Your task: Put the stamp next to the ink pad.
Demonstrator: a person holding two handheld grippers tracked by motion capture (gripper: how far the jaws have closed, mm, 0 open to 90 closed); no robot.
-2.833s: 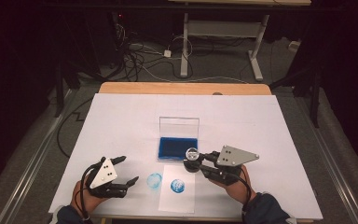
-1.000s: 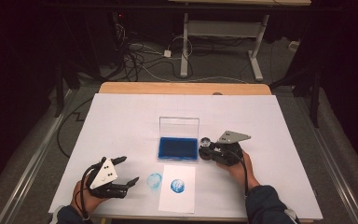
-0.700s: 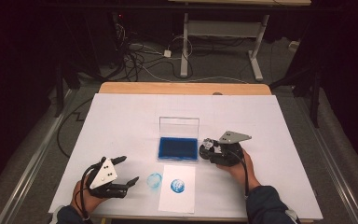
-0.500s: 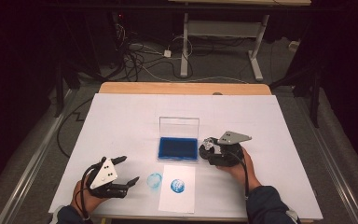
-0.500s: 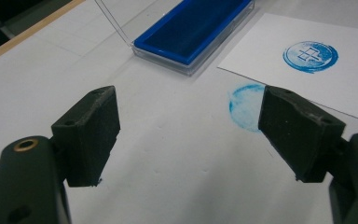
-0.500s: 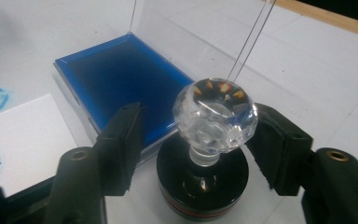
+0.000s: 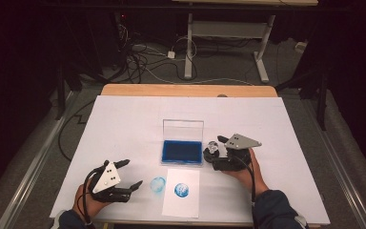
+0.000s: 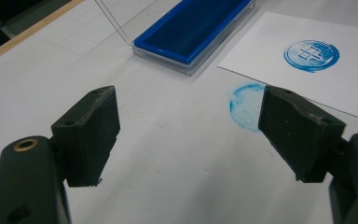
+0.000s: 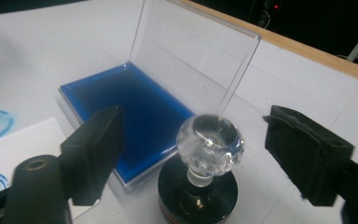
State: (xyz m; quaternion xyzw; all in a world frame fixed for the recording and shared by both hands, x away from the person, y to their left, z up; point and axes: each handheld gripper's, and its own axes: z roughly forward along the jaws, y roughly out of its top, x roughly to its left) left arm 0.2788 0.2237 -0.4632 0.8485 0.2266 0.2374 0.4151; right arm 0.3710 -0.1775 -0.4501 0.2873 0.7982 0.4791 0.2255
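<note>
Stamp point(image 9: 200, 184) stands on table just right of ink pad point(image 7: 183, 151), set-down step; my right fingers point(image 9: 91, 154) just opening, clear of knob. Left fingers point(image 8: 91, 135) released, empty. Next: back right hand away without tipping stamp.

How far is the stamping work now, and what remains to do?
Done: the paper carries a clear blue print, and the stamp stands upright beside the ink pad. In hand: the right gripper has just been opening, its jaws apart around the stamp's knob. Left: probably withdrawing; the pad's lid is up.
</note>
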